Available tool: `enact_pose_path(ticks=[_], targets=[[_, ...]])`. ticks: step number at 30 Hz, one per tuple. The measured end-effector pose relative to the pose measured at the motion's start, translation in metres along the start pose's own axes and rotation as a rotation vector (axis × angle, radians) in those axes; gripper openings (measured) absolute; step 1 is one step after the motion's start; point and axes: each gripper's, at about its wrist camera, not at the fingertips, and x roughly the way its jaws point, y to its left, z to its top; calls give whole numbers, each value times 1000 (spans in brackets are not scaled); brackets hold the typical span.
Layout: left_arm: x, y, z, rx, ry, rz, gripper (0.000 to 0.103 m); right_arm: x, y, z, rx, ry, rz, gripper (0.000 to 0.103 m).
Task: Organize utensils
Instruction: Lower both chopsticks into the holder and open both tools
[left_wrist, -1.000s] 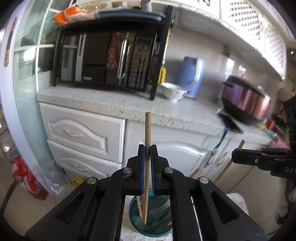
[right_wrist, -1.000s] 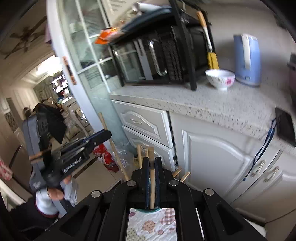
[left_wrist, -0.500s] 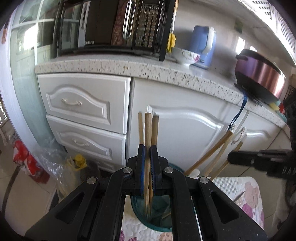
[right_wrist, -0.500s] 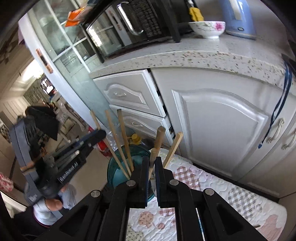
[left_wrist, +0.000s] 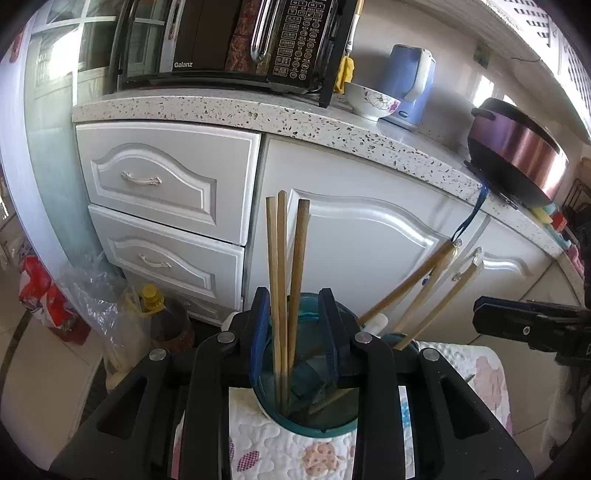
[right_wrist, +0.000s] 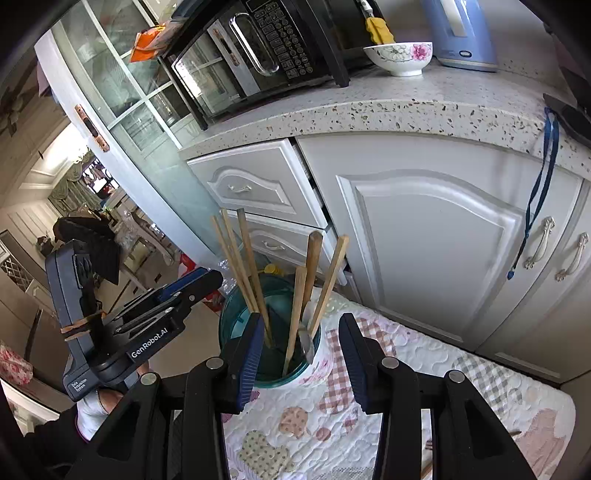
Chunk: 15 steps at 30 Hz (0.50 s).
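Each camera sat on its own hand-held gripper and looked forward and down, very near the teal holder (left_wrist: 306, 417) (right_wrist: 236, 321). The left view looked from the holder's left side, the right view from its right. Both shared the holder, the chopsticks (left_wrist: 282, 273) (right_wrist: 240, 266) and the white cabinets (left_wrist: 362, 251) (right_wrist: 424, 236) behind the holder.

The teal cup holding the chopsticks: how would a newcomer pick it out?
Find the white cabinet door under the speckled counter, then drop to the quilted patterned cloth in front of it. On the cloth's left end stands the teal cup, see-through and bristling with wooden chopsticks.
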Motion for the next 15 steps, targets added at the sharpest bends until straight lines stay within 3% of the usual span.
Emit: enact_pose_path(ticks=[15], targets=[[-33,-29,-18,75,-16,-5,31,-14,5,-31,-32,25,-34,41]])
